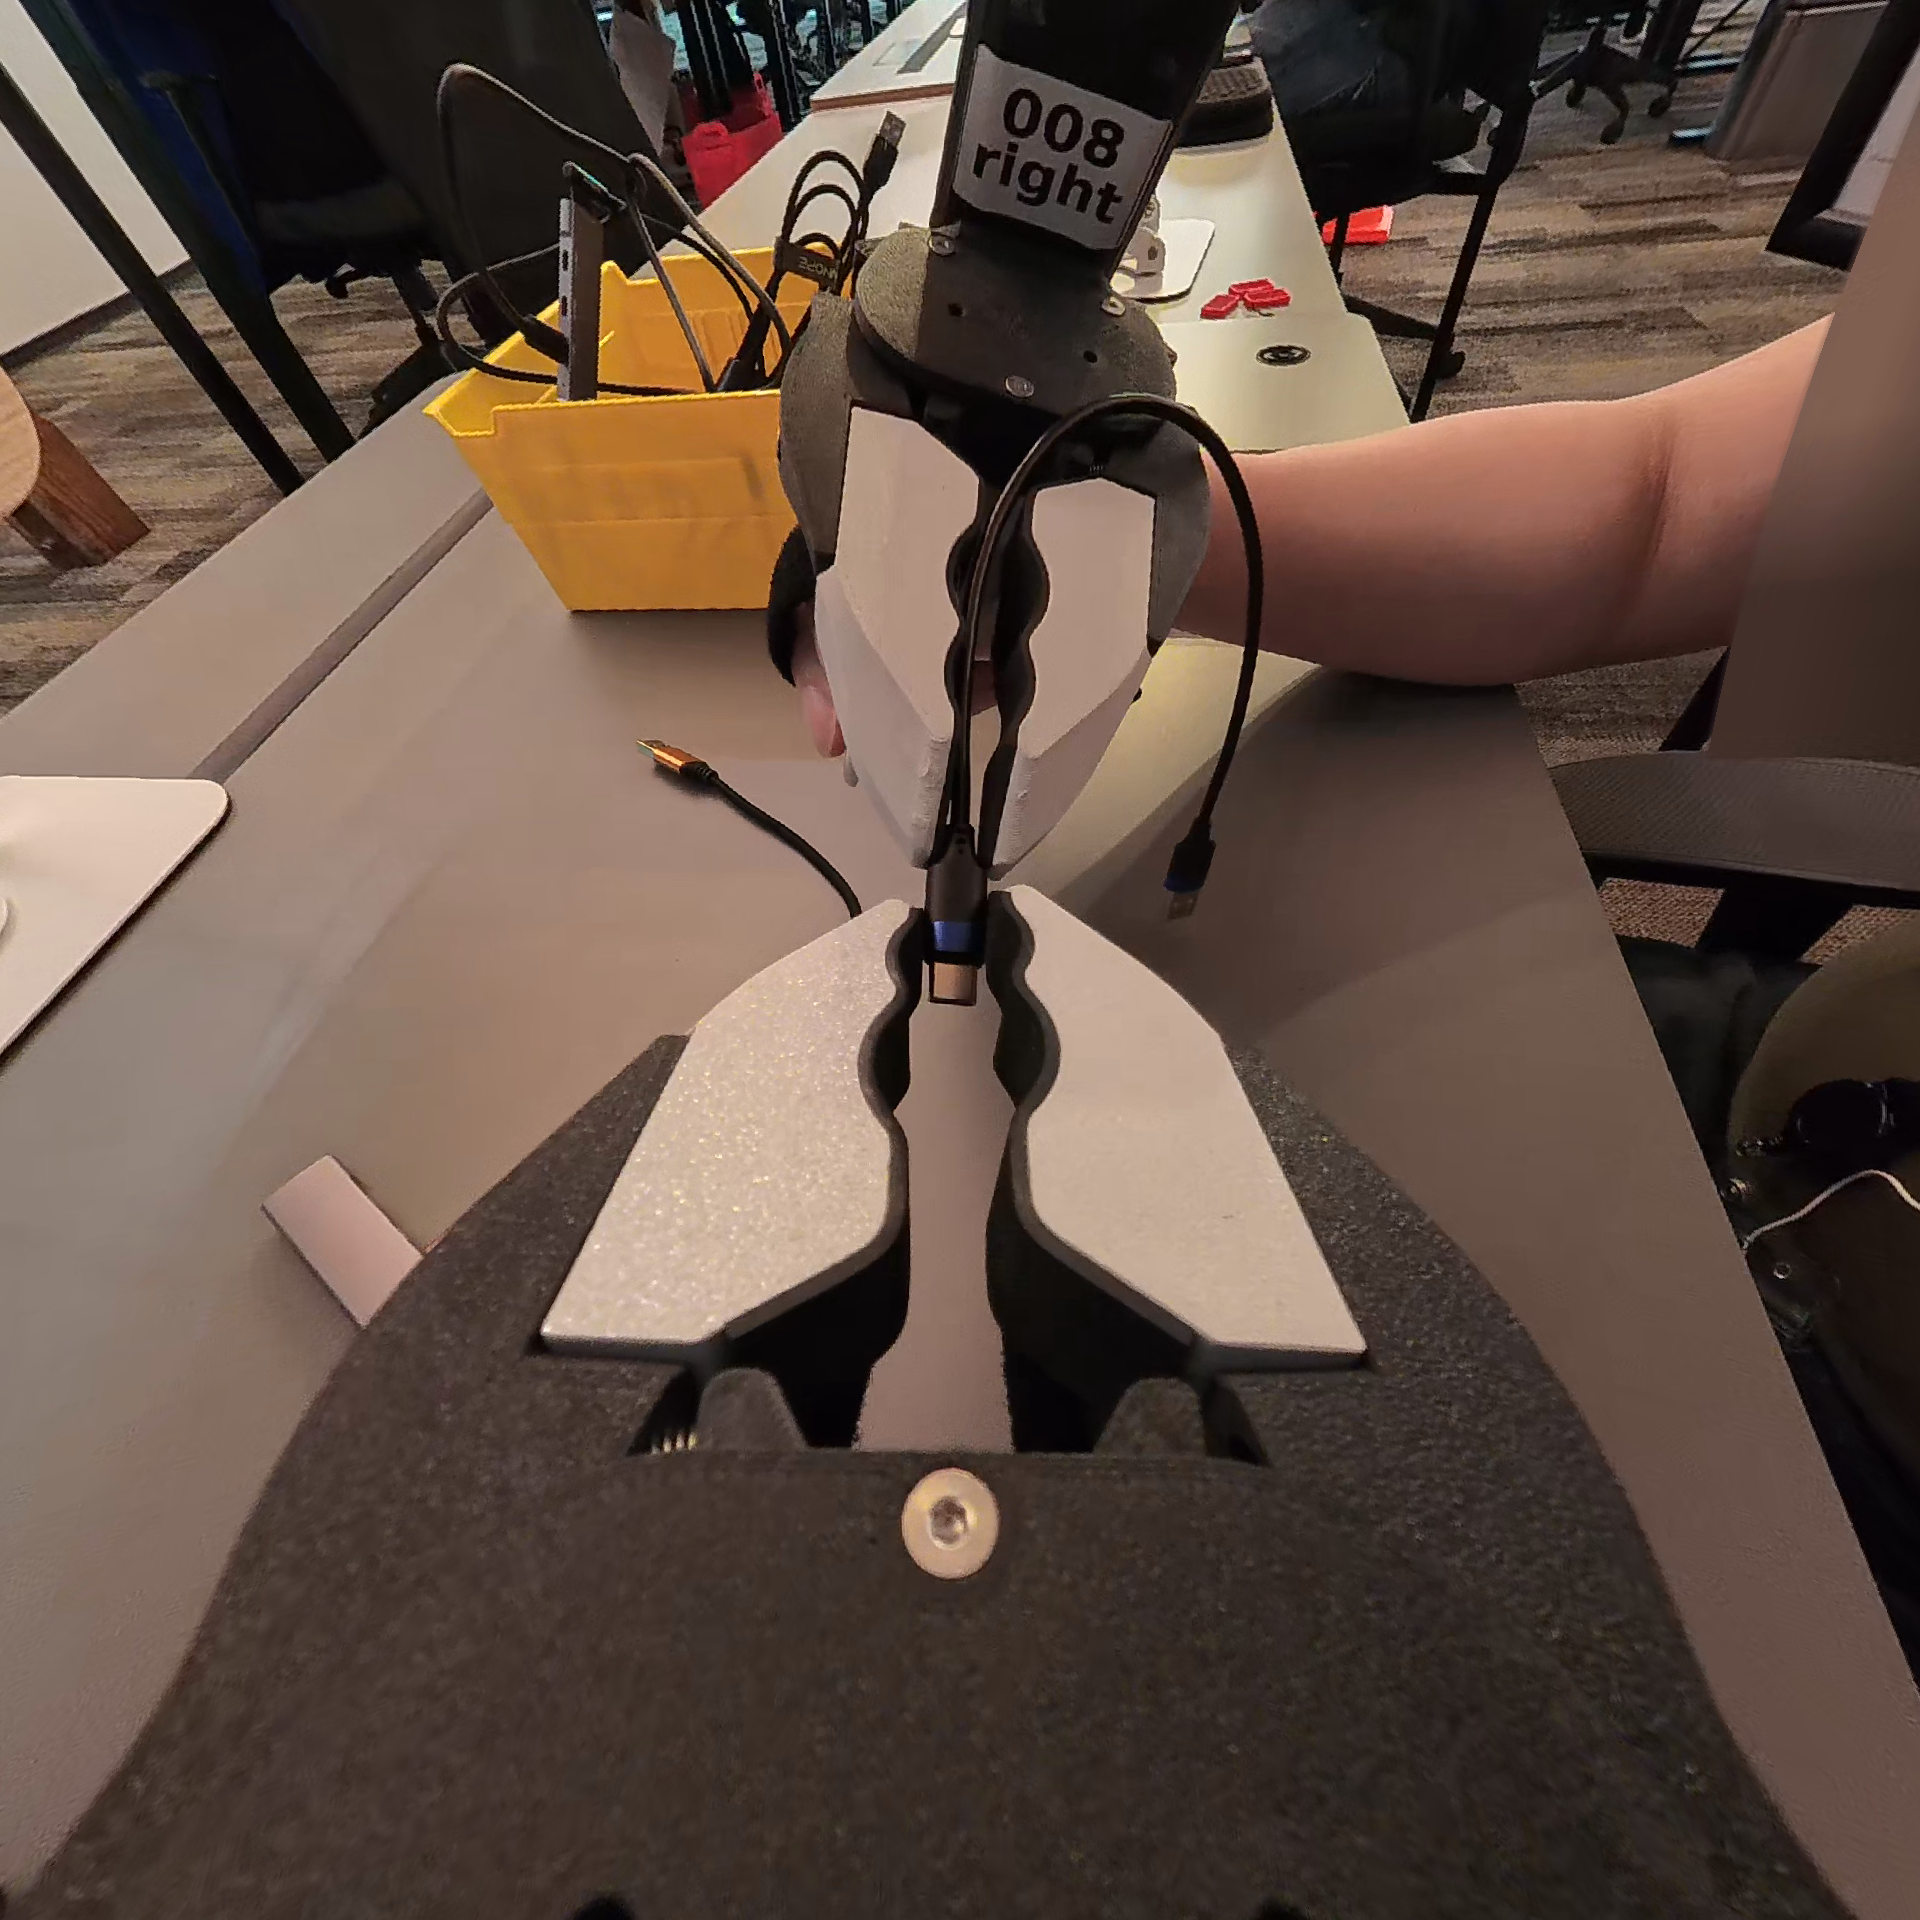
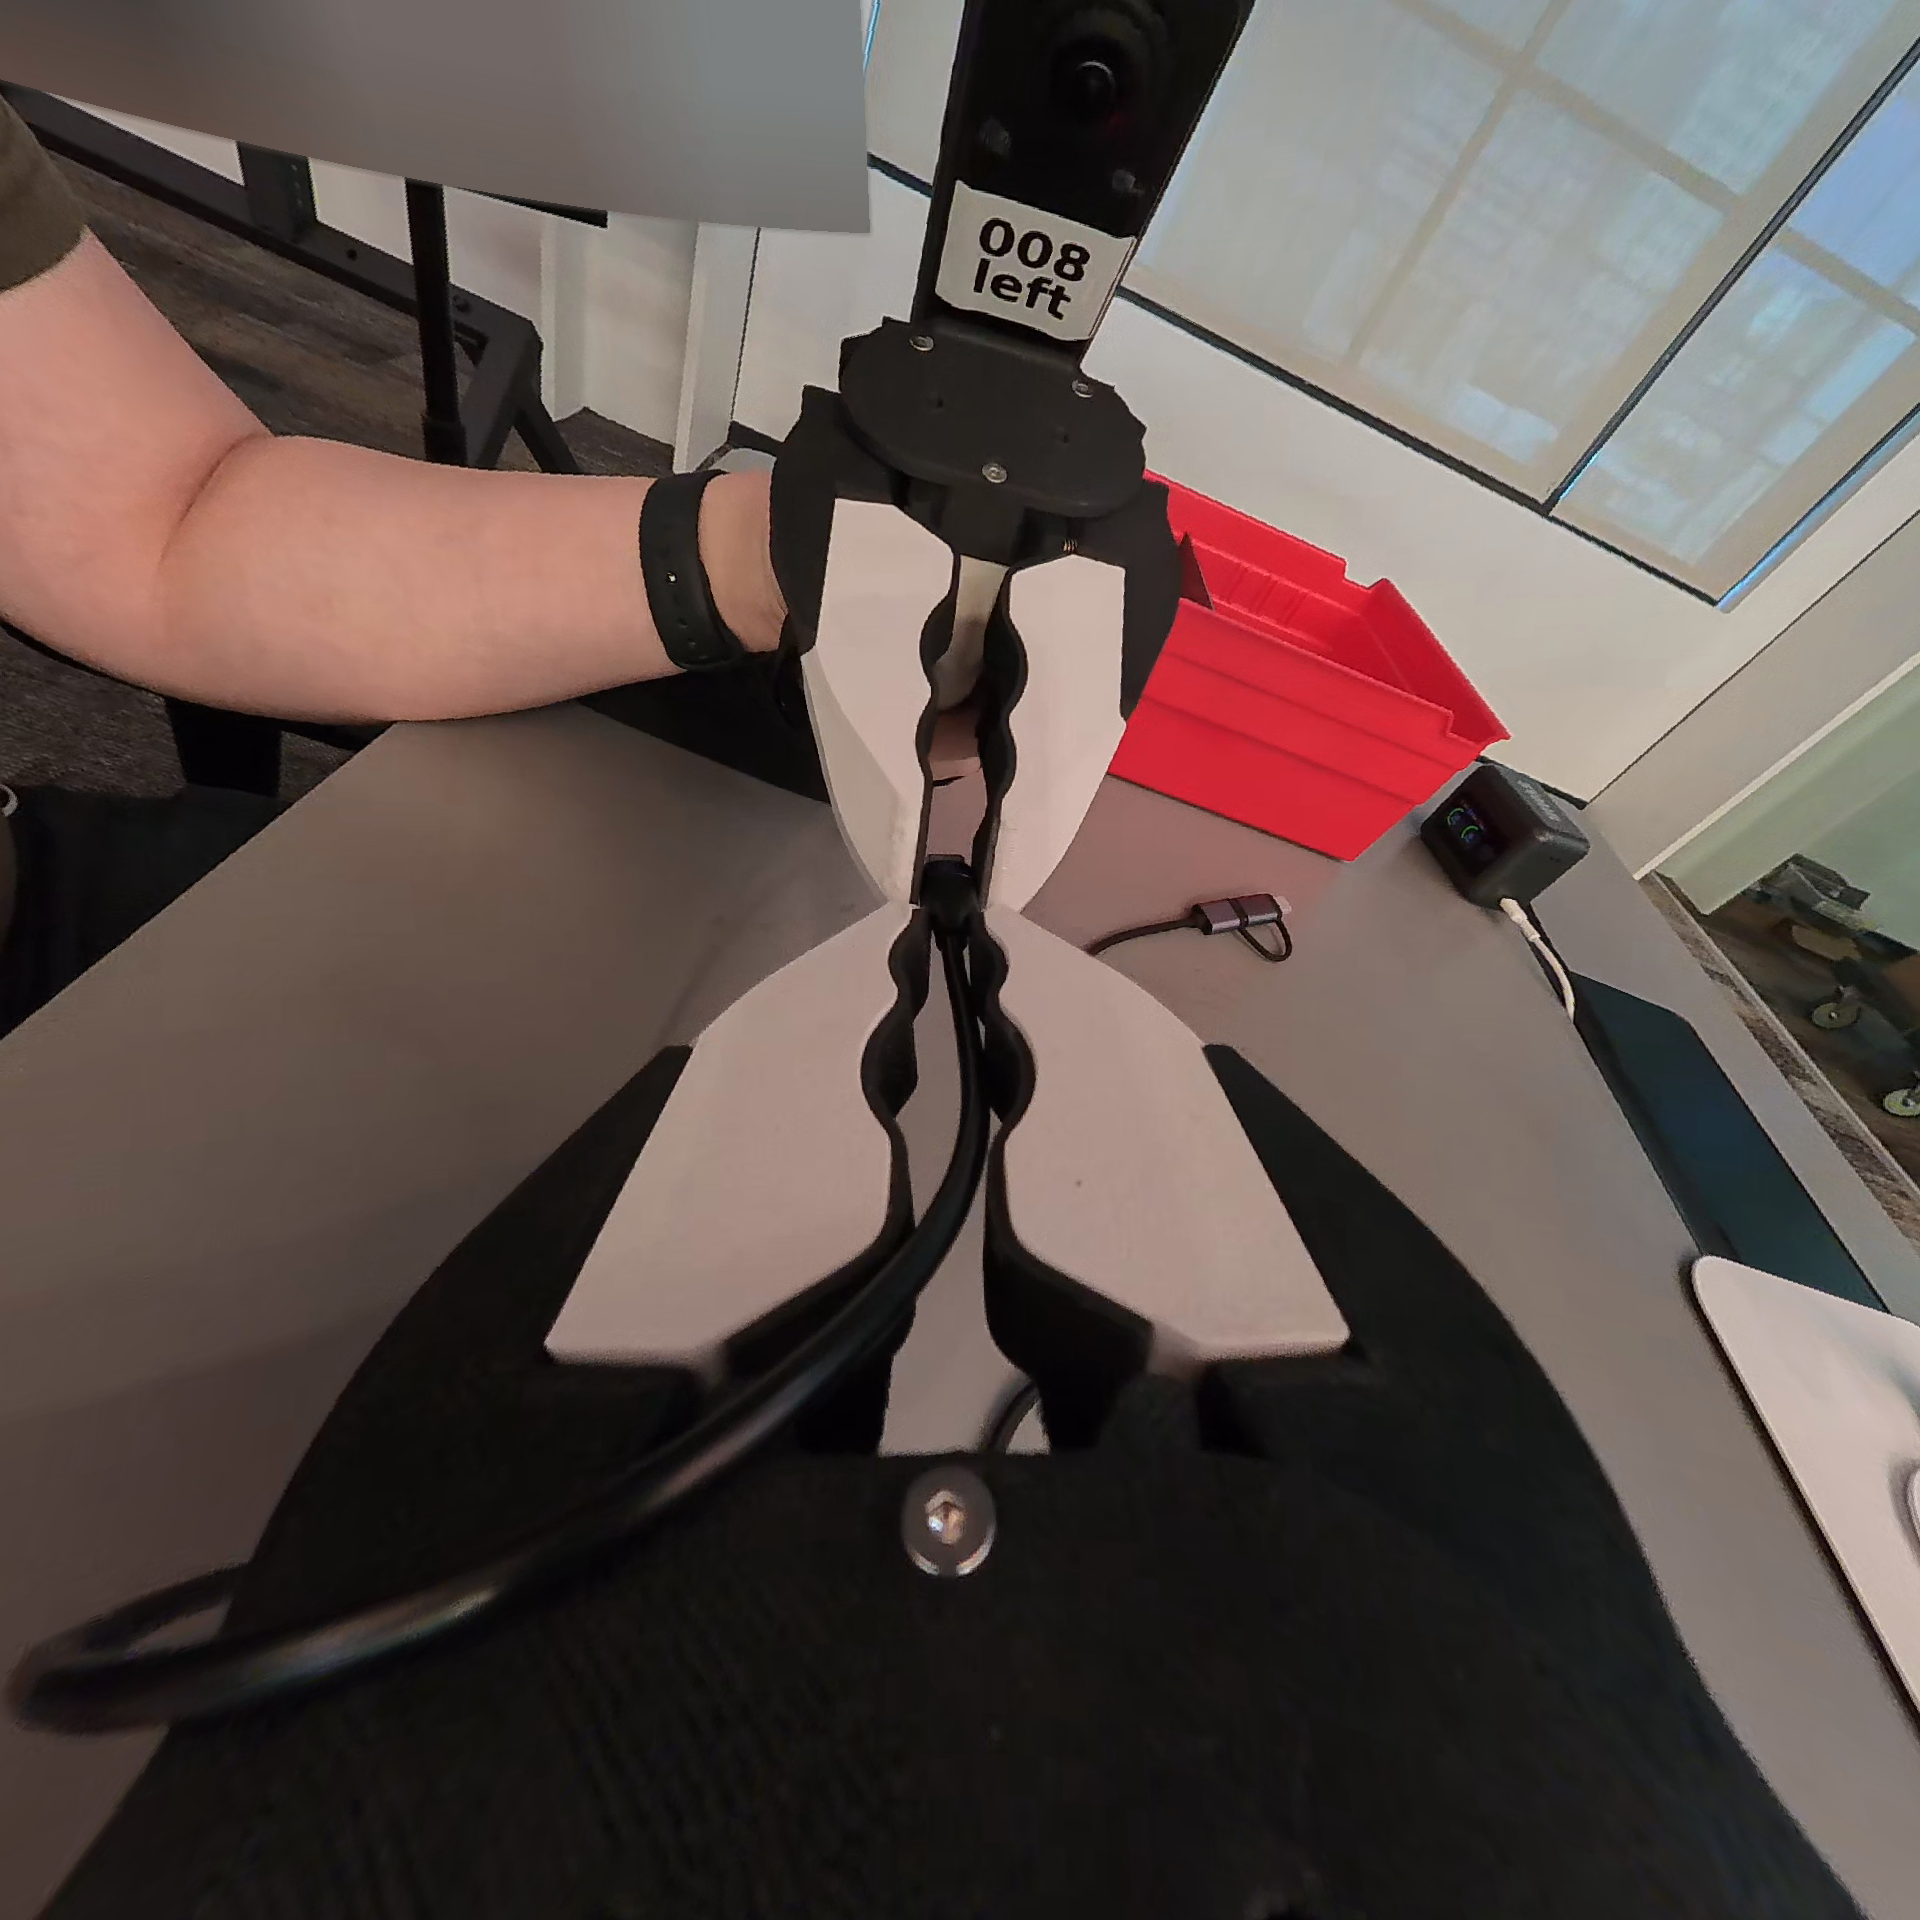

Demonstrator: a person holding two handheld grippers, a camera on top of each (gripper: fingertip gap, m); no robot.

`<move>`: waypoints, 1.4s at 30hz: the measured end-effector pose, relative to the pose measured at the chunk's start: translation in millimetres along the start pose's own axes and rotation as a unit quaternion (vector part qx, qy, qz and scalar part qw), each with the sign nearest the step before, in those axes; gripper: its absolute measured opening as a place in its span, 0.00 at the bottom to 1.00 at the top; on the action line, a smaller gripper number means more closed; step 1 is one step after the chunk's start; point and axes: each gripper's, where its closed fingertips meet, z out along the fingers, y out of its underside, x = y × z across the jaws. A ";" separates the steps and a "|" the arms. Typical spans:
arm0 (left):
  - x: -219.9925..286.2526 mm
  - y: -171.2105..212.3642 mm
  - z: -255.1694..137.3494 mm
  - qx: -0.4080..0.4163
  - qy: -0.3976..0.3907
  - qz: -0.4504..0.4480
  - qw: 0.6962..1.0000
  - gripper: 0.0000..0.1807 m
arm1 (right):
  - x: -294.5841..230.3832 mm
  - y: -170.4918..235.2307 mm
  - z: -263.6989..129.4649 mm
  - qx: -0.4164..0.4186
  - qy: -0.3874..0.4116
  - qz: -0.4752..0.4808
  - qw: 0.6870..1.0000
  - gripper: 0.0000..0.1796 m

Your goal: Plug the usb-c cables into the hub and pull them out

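1. While the right gripper (image 1: 961,862) is clenched on the thin black usb-c cable (image 1: 1242,582) just behind its plug, the blue-ringed metal-tipped usb-c plug (image 1: 951,961) pokes out between the fingertips of the left gripper (image 1: 951,925), both held above the grey table (image 1: 416,831)
2. Left jaws stand narrow around the plug, but whether they actually press on it I cannot tell
3. This looks like a hand-over or re-grip; it would go best if the left jaws take the stiff plug body squarely, with the metal tip left free, before the right lets go
4. Keep the plug in line with the fingers, since a tilted plug will likely jam at the port
5. The cable's far end, a blue usb-a plug (image 1: 1184,878), dangles in the air and could snag
6. The small grey metal hub (image 2: 1242,914) lies on the table well apart from both grippers, so a carry follows
7. A second black cable with an orange-gold plug (image 1: 675,761) lies loose on the table
8. The yellow plastic bin (image 1: 623,488) holds a tangle of black cables and a slim grey bar-shaped device (image 1: 579,301) standing upright
9. The red plastic bin (image 2: 1299,707) sits behind the left gripper; its contents are hidden
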 end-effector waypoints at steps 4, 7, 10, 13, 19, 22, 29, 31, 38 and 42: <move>0.7 -0.5 0.9 0.002 0.002 0.001 1.000 0.06 | -0.4 -0.2 -1.5 -0.003 -0.005 0.003 1.000 0.04; 0.1 -1.6 1.5 0.010 0.000 0.001 1.000 0.06 | 1.6 -0.5 -2.7 -0.003 -0.004 0.010 1.000 0.04; -1.6 4.2 3.3 -0.002 -0.002 -0.008 1.000 0.10 | 4.7 3.7 -2.8 -0.010 0.003 0.012 1.000 0.04; -26.6 18.2 -2.0 -0.033 -0.074 -0.018 0.997 0.22 | 17.8 10.6 -9.6 -0.022 0.035 0.019 0.999 0.04; -101.4 68.3 -27.4 -0.131 -0.286 -0.098 0.944 0.30 | 58.0 20.8 -39.2 -0.016 0.131 0.060 0.989 0.04; -118.8 96.0 -26.9 -0.183 -0.337 -0.130 0.914 0.29 | 67.6 23.0 -47.6 -0.013 0.155 0.073 0.985 0.04; -143.3 128.6 -12.0 -0.214 -0.364 -0.212 0.882 0.28 | 71.2 25.9 -51.6 -0.026 0.171 0.061 0.983 0.04; -142.9 134.6 -6.4 -0.237 -0.351 -0.225 0.878 0.27 | 72.1 26.1 -52.7 -0.029 0.175 0.058 0.982 0.04; -137.8 134.3 2.4 -0.245 -0.312 -0.237 0.887 0.13 | 85.8 33.6 -60.9 -0.035 0.219 0.074 0.972 0.04; -134.5 120.0 0.7 -0.172 -0.274 -0.295 0.899 0.13 | 107.4 29.1 -84.9 -0.015 0.314 0.059 0.948 0.04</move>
